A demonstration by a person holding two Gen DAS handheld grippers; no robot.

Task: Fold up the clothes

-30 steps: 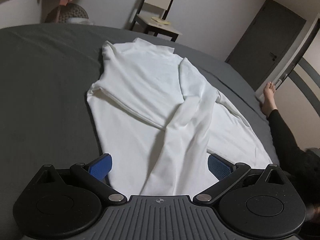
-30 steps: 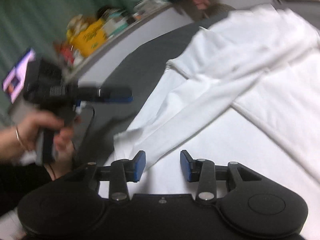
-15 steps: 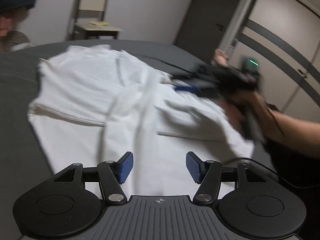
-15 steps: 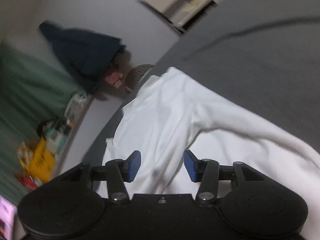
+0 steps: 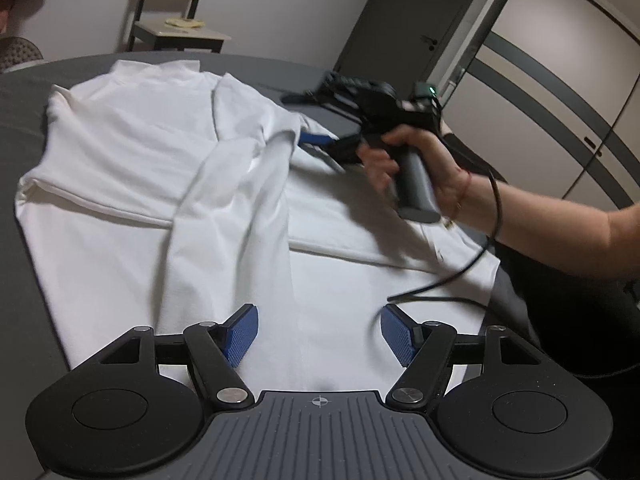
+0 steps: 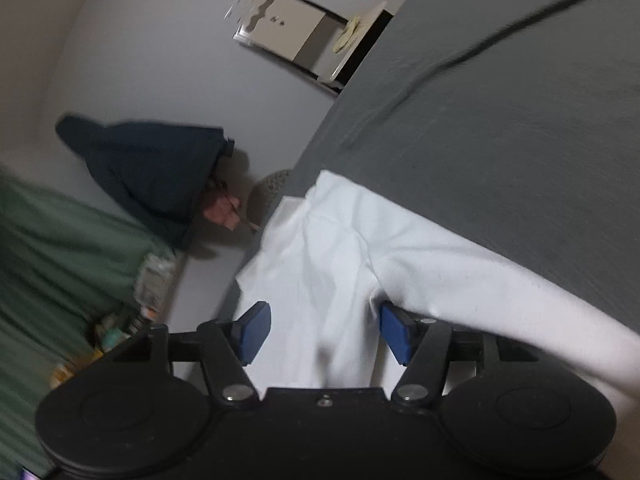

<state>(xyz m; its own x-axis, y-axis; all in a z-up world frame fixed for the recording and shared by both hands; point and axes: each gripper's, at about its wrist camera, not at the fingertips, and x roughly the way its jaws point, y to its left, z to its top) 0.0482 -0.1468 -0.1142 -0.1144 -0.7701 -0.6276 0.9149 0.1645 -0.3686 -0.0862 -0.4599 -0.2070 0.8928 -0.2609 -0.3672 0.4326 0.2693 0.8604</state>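
Both sets of blue-padded tongs opening, left gripper (image 5: 319, 334) spread above the white long-sleeved cotton shirt (image 5: 132, 152), right gripper (image 6: 325, 328) straddling cloth unpinched, dark grey bedsheet (image 6: 500, 128) beneath.

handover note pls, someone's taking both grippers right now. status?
Left gripper: jaws opening, nothing gripped, over the hem end of the white shirt.
Right gripper: jaws opening, cloth between the pads, not clamped, at the shirt's far shoulder.
Shirt lies flat on the grey bed, both sleeves folded in across the body.
Left: fold the body up, tidy.
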